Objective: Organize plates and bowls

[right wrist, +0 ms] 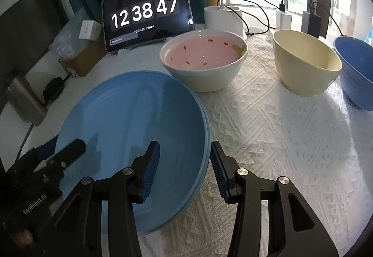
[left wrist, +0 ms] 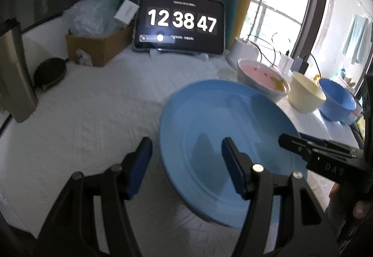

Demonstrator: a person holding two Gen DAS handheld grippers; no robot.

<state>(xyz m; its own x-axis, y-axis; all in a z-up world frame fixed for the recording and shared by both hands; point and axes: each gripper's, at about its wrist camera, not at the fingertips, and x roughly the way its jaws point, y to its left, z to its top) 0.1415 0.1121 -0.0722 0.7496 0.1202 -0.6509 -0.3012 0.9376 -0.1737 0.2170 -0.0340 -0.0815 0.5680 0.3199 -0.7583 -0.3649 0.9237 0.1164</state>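
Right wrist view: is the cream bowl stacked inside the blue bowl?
No, the cream bowl stands on the tablecloth beside the blue bowl.

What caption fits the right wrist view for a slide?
Right gripper straddles the rim of the blue plate, jaws open, with three bowls behind on the white cloth.

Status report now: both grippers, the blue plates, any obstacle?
Left gripper and right gripper open, each straddling a rim of the round blue plate stack. Pink-lined white bowl sits just behind.
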